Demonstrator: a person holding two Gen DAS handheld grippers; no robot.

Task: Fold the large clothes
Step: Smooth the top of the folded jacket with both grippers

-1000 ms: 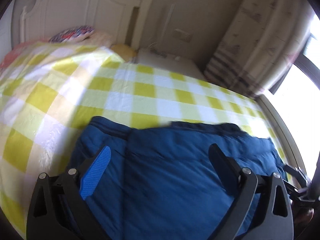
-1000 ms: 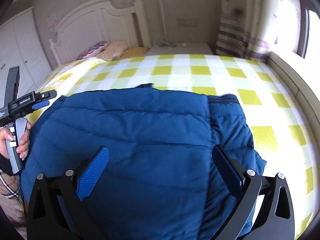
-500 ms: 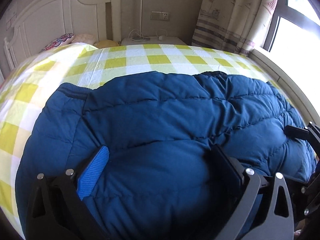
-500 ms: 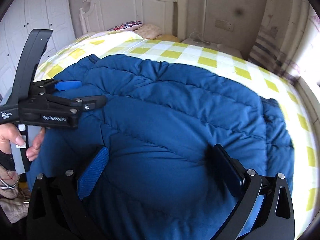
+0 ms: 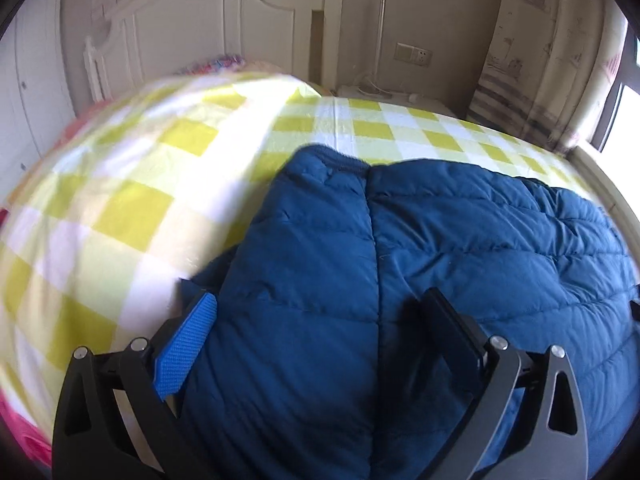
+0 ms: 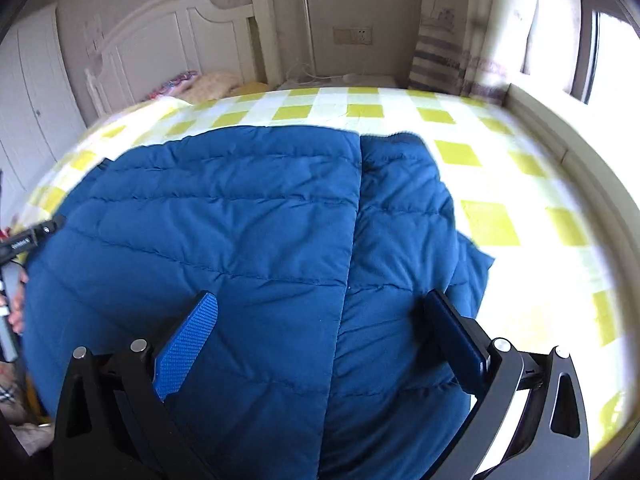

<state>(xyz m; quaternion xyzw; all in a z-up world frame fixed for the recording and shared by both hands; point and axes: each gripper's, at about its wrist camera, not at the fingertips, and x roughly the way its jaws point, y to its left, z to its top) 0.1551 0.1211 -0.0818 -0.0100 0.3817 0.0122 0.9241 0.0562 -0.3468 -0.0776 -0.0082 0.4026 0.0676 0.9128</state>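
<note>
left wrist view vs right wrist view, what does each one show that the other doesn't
Only the left wrist view shows a pink cloth at its lower left edge. Only the right wrist view shows a person's hand holding the left gripper and the bright window. Both show the blue quilted down jacket on the yellow-checked bedsheet, the white headboard and open jaws.

I am in a home bedroom: a checked bed [image 6: 472, 152], white headboard [image 6: 168, 36] at eleven o'clock, curtains [image 6: 480, 32] at one o'clock.
</note>
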